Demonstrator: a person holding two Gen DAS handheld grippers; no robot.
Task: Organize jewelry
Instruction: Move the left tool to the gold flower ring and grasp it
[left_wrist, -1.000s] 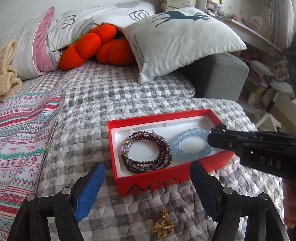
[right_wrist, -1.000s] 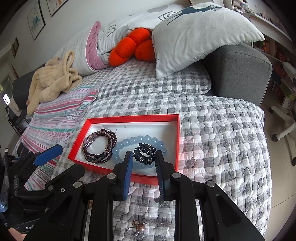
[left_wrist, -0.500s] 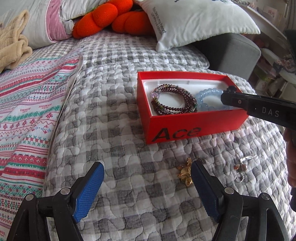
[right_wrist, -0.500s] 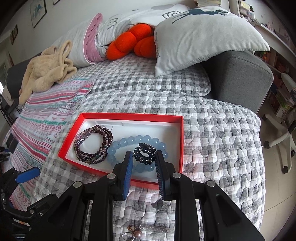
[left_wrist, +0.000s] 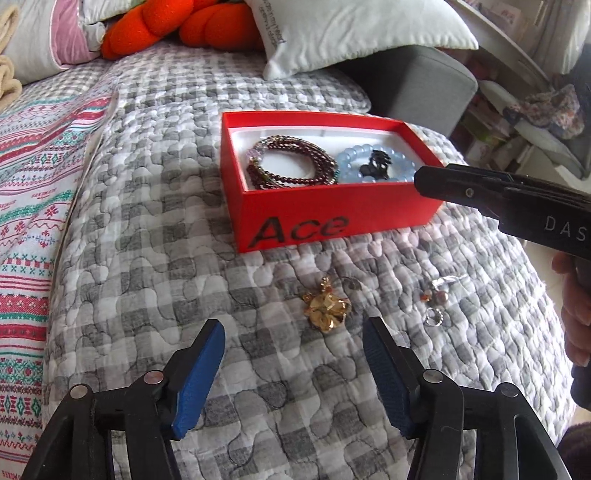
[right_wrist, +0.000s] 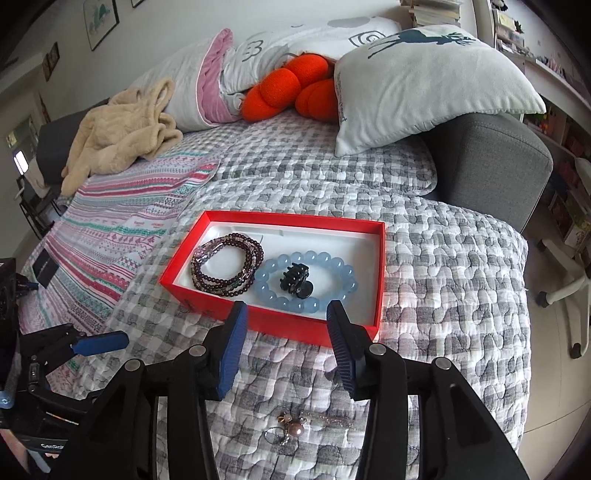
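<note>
Holding both grippers spread, empty: right gripper (right_wrist: 284, 347) sees black clip (right_wrist: 295, 282) in red box (right_wrist: 273, 325); left gripper (left_wrist: 293, 373) sees gold brooch (left_wrist: 327, 308) nearer.

The left gripper (left_wrist: 293, 363) is hovering low over the quilt (left_wrist: 147, 206), on the near side of the red box (left_wrist: 332, 218), its blue-padded fingers (left_wrist: 195, 380) spread wide with nothing between them. The right gripper (right_wrist: 284, 343) is hanging just short of the box's near wall, jaws parted and holding nothing, tips pointing toward the box. In the left wrist view its black body (left_wrist: 517, 206) is reaching in level beside the box's right end, with the person's right hand (left_wrist: 576, 306) gripping it.
</note>
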